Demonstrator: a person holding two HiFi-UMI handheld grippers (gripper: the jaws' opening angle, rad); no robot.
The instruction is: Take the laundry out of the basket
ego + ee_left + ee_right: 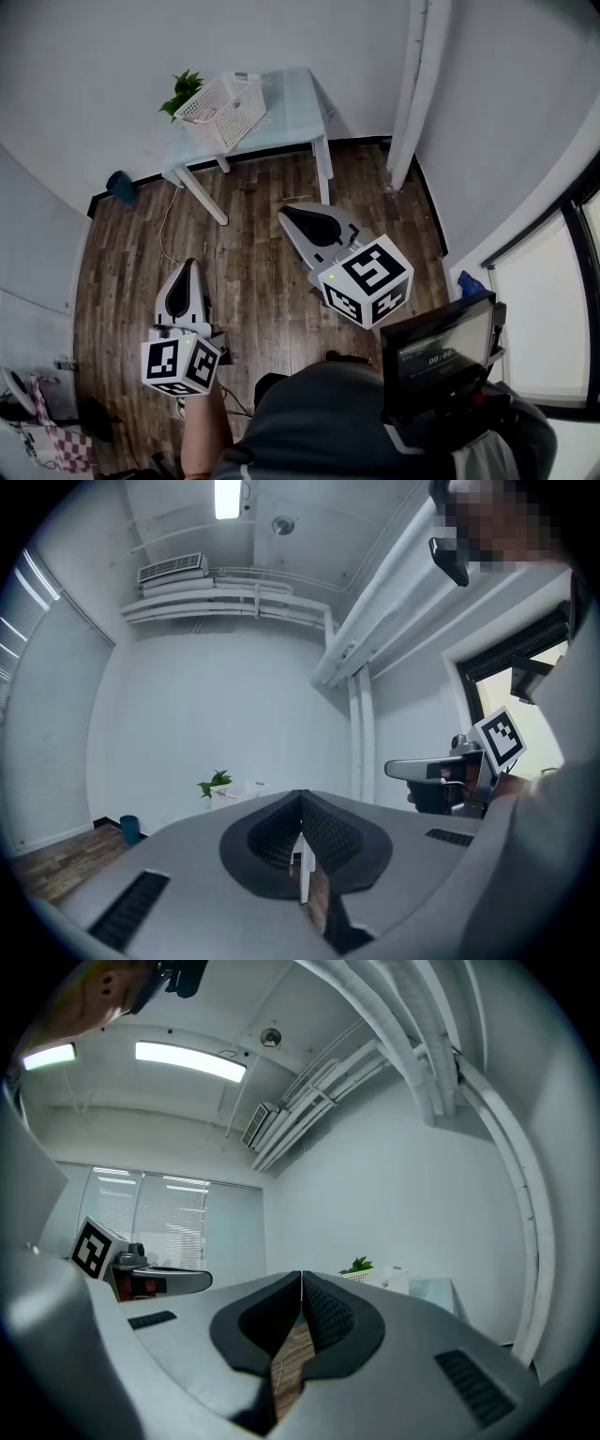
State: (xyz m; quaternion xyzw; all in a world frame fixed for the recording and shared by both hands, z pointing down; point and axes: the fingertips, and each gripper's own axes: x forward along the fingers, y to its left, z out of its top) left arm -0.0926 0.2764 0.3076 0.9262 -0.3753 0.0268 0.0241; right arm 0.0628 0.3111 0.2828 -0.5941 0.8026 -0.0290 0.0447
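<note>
Closest to the head camera, the person's torso (337, 422) is filling the lower edge of the view, and a dark screen unit (439, 354) is sitting at its right.

Left gripper (190, 269): it is hovering low over the wooden floor (253, 244), pointing away from the person. In the left gripper view its fingers (274, 838) are pressing together at the tips. Nothing is lying between them, and they are touching no object.

Right gripper (287, 217): it is hovering over the same floor, ahead of the left gripper and closer to the table. In the right gripper view its fingers (330, 1316) are meeting along the centre line. They are holding nothing and touching nothing. Only floorboards are showing through the gap below the tips.

Laundry basket (225, 110): this white basket is sitting on the tabletop (292, 98) against the far wall, well apart from both grippers. A potted plant (183, 91) is standing just beside it at the tabletop's left end. What is lying inside the basket is too small to make out. The basket is also showing beyond the closed fingertips in both gripper views.

A teal bin (120, 186) is standing on the floor to the left of the table, near the wall.
</note>
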